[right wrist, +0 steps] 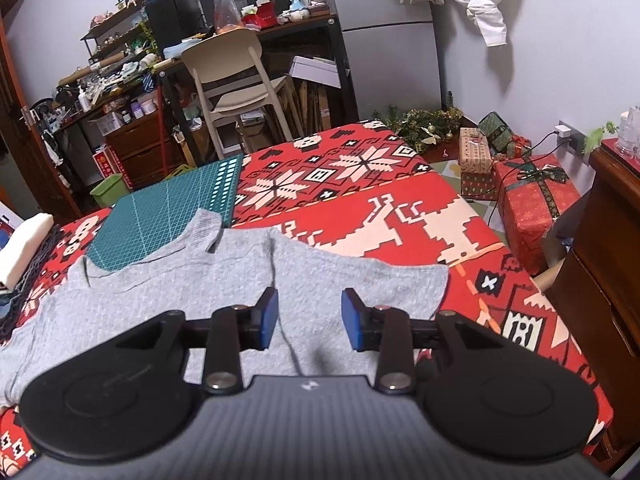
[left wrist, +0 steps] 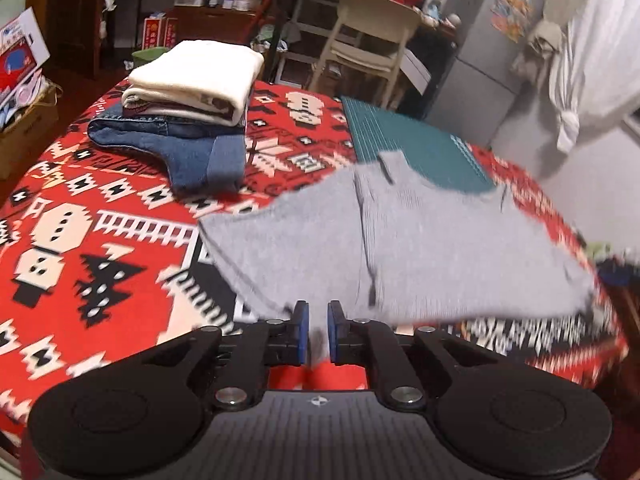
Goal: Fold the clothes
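A grey knit shirt (left wrist: 440, 240) lies spread over the red patterned tablecloth (left wrist: 100, 200), its collar end on a green cutting mat (left wrist: 420, 148). My left gripper (left wrist: 318, 312) is shut on the shirt's near edge; a strip of grey cloth runs down between its blue pads, and that side looks lifted and blurred. In the right wrist view the same grey shirt (right wrist: 200, 280) lies flat, and my right gripper (right wrist: 309, 308) hovers open over its near middle, with nothing pinched between its pads.
A stack of folded clothes (left wrist: 192, 96), cream on top and blue jeans (left wrist: 192, 152) below, sits at the far left of the table. A pale chair (right wrist: 236, 76) and cluttered shelves stand behind. Wrapped gift boxes (right wrist: 532, 216) and a wooden cabinet (right wrist: 600, 280) are on the right.
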Tool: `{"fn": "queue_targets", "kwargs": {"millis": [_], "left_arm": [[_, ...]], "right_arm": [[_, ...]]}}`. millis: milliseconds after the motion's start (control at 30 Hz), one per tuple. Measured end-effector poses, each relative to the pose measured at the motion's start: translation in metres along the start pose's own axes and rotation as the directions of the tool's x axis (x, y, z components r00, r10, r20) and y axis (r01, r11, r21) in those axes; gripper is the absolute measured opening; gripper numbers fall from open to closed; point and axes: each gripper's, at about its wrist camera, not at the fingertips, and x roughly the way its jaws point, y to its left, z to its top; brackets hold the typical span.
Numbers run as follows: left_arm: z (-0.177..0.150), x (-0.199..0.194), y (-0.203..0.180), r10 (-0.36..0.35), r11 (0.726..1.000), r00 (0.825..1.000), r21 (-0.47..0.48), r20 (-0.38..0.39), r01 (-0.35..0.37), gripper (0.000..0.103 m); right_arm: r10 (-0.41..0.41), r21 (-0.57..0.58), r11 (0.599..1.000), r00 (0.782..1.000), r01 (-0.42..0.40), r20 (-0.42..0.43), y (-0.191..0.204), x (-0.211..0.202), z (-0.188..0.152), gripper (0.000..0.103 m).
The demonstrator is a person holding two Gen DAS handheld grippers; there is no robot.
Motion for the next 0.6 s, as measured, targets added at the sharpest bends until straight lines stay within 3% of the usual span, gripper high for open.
{"fn": "queue_targets", "kwargs": {"millis": [67, 200, 400, 600], "left_arm": [[0.006, 0.006, 0.001, -0.004, 0.999, 1.000, -0.033, 0.014, 0.005, 0.006], [0.003, 0.023, 0.010, 0.010, 0.995, 0.999, -0.099, -0.031, -0.013, 0.004], [-0.010, 0.013, 0.025, 0.034, 0.991, 0.999, -0.130, -0.037, -0.039, 0.002], [-0.002, -0.002, 0.026, 0.054, 0.989, 0.998, -0.142, 0.025, -0.050, 0.003]], "right_arm": [[0.005, 0.003, 1.000, 1.000, -0.005, -0.001, 0.002, 0.000, -0.001, 0.038], [0.007, 0.002, 1.000, 1.000, -0.007, 0.000, 0.005, -0.004, -0.002, 0.038], [-0.010, -0.007, 1.000, 1.000, 0.010, -0.003, 0.001, -0.008, 0.000, 0.038], [-0.040, -0.015, 0.999, 0.999, 0.039, -0.013, -0.008, -0.012, -0.002, 0.038]]}}
